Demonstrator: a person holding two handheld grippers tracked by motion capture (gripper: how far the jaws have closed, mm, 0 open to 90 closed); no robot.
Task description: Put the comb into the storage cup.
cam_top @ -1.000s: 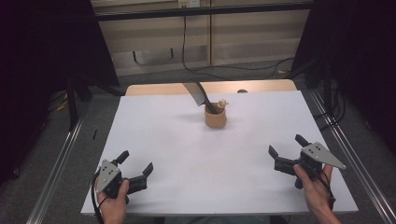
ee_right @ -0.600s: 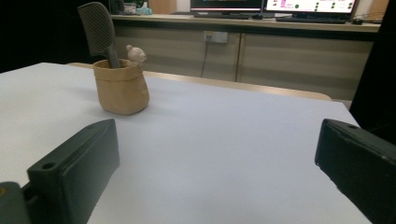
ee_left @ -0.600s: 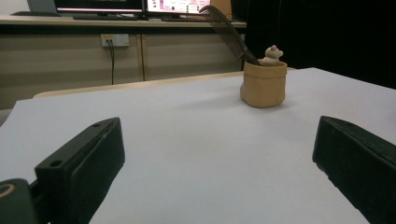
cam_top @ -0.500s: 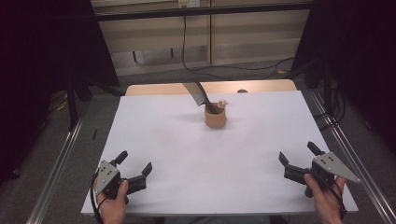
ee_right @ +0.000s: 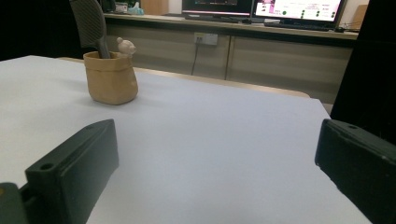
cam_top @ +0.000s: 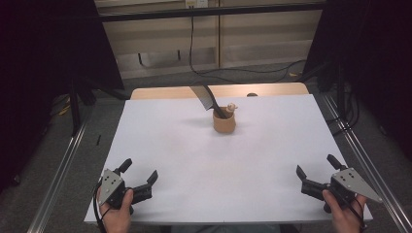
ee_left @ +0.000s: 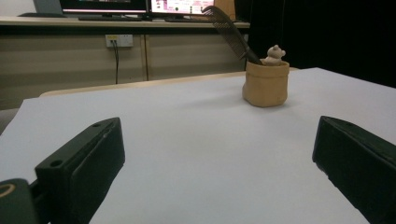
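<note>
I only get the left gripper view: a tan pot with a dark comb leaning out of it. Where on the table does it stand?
Observer: The high view puts the small tan pot toward the far edge of the white table, about midway across.
Operator: And the other gripper?
Observer: The right gripper is at the near right corner, jaws apart, holding nothing.
Operator: What is that pale lump beside the dark grey comb?
Observer: In the right gripper view it looks like a small cream animal figure at the pot's rim, next to the comb.
</note>
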